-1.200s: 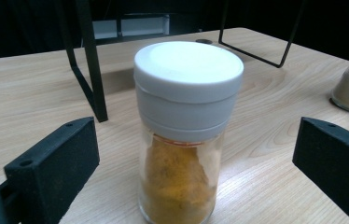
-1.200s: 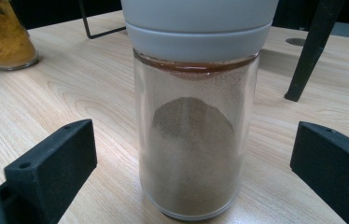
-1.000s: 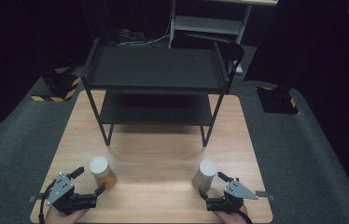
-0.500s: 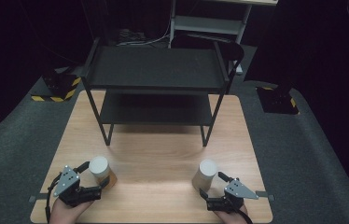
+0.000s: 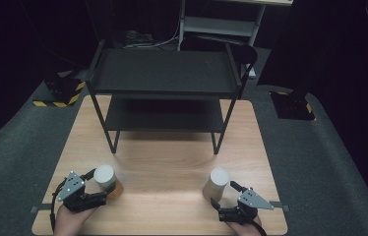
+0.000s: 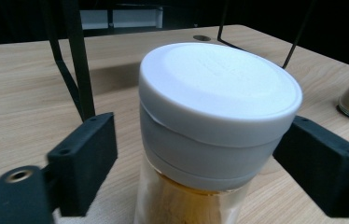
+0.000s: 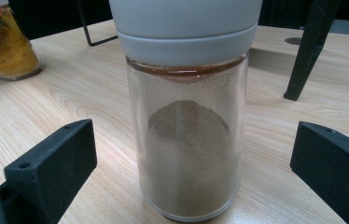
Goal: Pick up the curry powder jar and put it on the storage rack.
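Jars upright on tabletop (image 5: 172,162) near front edge; left claw (image 6: 200,154) open around yellow spice jar (image 6: 210,121), right claw (image 7: 196,163) open around brown spice jar (image 7: 189,140), both lined up for gripping, probably for the black shelf rack (image 5: 165,73)

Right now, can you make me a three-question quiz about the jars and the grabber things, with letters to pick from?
1. Where do the two jars stand?
A. on the top shelf
B. on the wooden table in front of the rack
C. on the floor

2. What colour are the jar lids?
A. red
B. white
C. green

3. How is the right gripper?
A. open, jar between its fingers
C. shut on the jar
B. lying upside down

Answers:
1 B: the yellow-powder jar and the brown-powder jar both stand on the wooden table, nearer than the black rack.
2 B: both lids look white from above.
3 A: the right gripper shows gaps on both sides of the jar.
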`<control>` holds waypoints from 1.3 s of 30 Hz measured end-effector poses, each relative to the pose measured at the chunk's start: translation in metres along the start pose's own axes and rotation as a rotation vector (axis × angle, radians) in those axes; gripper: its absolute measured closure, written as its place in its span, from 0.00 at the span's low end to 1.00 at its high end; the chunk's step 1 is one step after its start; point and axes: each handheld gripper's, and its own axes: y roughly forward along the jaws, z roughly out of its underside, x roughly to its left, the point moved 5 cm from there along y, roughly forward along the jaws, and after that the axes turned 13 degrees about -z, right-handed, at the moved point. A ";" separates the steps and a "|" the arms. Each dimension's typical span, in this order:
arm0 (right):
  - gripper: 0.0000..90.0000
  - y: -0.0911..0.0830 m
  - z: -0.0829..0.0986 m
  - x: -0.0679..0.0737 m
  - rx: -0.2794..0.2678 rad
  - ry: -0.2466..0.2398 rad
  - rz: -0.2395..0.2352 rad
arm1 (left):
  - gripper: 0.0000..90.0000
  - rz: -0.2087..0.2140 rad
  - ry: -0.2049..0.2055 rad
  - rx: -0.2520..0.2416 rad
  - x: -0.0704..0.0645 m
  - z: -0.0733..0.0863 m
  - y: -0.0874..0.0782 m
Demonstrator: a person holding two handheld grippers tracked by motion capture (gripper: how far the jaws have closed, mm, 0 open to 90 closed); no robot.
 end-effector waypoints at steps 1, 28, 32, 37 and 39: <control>0.00 0.000 0.000 0.000 -0.001 0.001 0.000 | 0.22 0.001 0.008 -0.008 0.000 0.001 0.000; 0.00 -0.001 0.001 -0.001 -0.011 0.011 -0.004 | 0.37 -0.004 0.009 -0.067 -0.004 0.006 -0.001; 0.00 -0.001 0.001 -0.001 -0.011 0.014 -0.001 | 0.37 -0.012 0.003 -0.070 -0.006 0.006 -0.001; 0.00 -0.001 0.000 -0.001 -0.005 0.014 -0.001 | 0.37 -0.009 -0.018 -0.063 -0.004 0.005 0.000; 0.00 -0.001 0.000 -0.001 -0.001 0.015 -0.002 | 0.37 -0.006 -0.021 -0.059 -0.004 0.004 0.000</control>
